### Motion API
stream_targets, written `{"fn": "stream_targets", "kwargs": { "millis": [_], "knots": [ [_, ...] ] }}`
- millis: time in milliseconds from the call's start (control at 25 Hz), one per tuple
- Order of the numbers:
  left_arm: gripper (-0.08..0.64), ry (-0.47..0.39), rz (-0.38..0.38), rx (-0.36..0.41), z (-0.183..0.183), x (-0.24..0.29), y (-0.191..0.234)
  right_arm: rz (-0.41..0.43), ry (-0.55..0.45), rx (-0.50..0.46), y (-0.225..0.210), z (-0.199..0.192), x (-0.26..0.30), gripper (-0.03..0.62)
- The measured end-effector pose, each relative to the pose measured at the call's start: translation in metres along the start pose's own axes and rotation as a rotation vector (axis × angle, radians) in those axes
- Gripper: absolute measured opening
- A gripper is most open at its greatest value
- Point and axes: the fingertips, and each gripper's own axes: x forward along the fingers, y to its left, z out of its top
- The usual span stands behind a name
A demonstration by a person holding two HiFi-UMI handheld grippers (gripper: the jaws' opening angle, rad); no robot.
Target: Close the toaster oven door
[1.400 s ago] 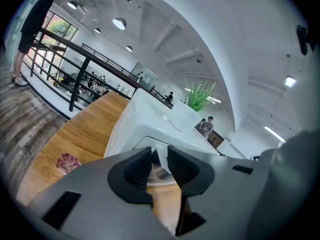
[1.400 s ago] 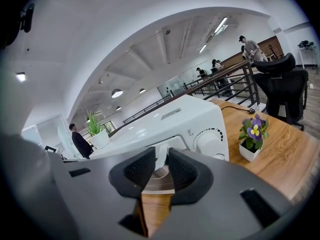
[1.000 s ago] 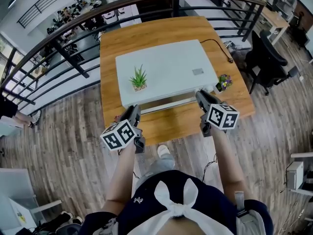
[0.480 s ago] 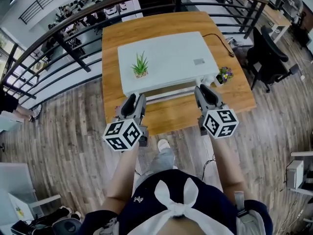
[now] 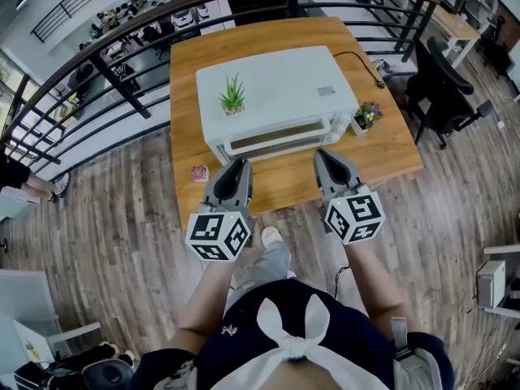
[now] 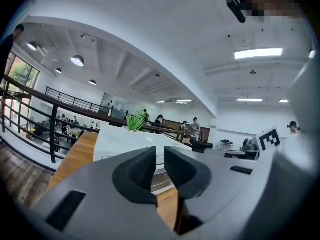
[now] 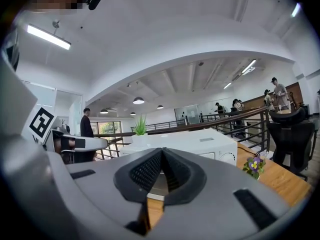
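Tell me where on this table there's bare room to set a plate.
Bare wood: the right end of the table, past the potted flowers; the front strip below the toaster oven. Oven top is free right of the succulent. The left strip is narrow, with a small pink object.

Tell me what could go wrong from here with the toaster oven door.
1. The door looks raised against the toaster oven, but nothing holds it; if it isn't fully seated it may drop open.
2. Another push could jostle the potted plant standing on top.
3. The left gripper, whose jaws have just been closing with nothing between them, hangs near a small pink object on the table and could knock it.
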Motion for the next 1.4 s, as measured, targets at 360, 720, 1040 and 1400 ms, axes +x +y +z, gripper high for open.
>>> {"fn": "stream_targets", "kwargs": {
  "millis": [360,720,1040,1400],
  "knots": [
    [0.032,0.117,-0.071,0.075,-0.023,-0.01,-0.038,0.056,0.024,0.01,0.036,-0.007,-0.025,0.005],
    [0.026,0.144,-0.093,0.088,-0.031,-0.025,-0.055,0.085,0.047,-0.008,0.061,-0.016,-0.041,0.003],
    [0.027,0.138,-0.101,0.086,-0.036,-0.041,-0.061,0.097,0.07,-0.018,0.075,-0.025,-0.053,0.003],
    [0.027,0.141,-0.12,0.084,-0.043,-0.051,-0.07,0.093,0.071,-0.033,0.08,-0.027,-0.067,0.003]
  ]
}}
